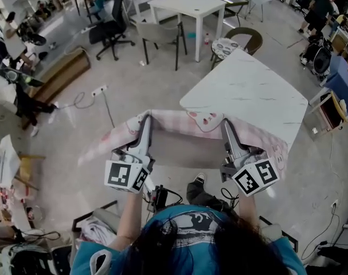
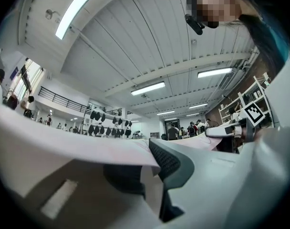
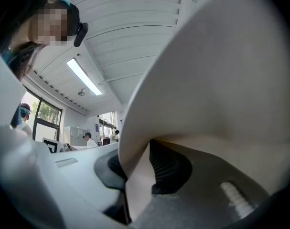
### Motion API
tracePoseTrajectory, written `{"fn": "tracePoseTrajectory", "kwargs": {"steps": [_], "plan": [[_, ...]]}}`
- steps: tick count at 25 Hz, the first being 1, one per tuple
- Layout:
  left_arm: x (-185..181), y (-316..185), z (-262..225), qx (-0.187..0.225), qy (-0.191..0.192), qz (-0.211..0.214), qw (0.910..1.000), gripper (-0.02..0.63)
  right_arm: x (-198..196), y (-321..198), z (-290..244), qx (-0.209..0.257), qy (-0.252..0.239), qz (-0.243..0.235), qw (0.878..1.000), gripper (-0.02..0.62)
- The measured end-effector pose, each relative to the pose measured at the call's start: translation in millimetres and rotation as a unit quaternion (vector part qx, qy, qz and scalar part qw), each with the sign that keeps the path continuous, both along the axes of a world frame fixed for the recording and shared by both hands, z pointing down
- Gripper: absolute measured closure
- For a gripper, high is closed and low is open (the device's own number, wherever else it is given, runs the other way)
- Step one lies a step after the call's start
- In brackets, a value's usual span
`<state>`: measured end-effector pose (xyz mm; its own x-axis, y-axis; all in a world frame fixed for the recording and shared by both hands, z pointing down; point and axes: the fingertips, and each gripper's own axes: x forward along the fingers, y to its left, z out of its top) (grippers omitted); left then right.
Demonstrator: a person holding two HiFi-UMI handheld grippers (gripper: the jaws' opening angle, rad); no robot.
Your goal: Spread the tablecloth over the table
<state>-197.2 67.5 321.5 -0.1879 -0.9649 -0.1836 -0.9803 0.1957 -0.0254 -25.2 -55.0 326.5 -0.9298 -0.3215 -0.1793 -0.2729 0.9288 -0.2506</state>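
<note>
overhead, we log the tablecloth (image 1: 182, 124): thin, pale pink, faintly checked, with a cartoon print near one edge. it is stretched as a band between the two tools in front of the person (image 1: 185, 239). its far edge overlaps the near edge of the surface (image 1: 248, 87), a white marble-patterned top with rounded corners. we cannot tell whether the cloth rests on the surface or hangs just above it. one end trails down at the left toward the grey floor (image 1: 151, 85).

left tongs (image 1: 145, 121): clenched on the cloth's left part. right tongs (image 1: 226, 125): clenched on its right part, beside the surface's near corner. each tool carries a cube (image 1: 128, 175) with black-and-white square markers at the hand end.

the left gripper view adds what the head view lacks. the cloth runs as a smooth, flat sheet into the pinch of the dark ribbed pads (image 2: 166, 161), set in grey moulded bodies. the other tool shows off to the right on the same sheet.

the right gripper view shows the fabric billowing up in a big rounded fold that fills most of the frame. the fold narrows to a pleat nipped between the pads. only the head view shows the surface. the check does not read in either gripper view, where the cloth looks plain and pale.
</note>
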Motion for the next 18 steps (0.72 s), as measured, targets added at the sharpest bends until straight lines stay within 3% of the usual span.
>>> {"fn": "tracePoseTrajectory", "kwargs": {"steps": [8,18], "plan": [[-33,-110,-59,0.039,-0.02,0.043,0.9981,0.558,-27,-103,-58,0.038,-0.034,0.013,0.999,0.529],[-20,-230,-83,0.051,-0.039,0.122,0.9905,0.558,2,-197,-77,0.038,-0.054,0.072,0.995,0.545]]}}
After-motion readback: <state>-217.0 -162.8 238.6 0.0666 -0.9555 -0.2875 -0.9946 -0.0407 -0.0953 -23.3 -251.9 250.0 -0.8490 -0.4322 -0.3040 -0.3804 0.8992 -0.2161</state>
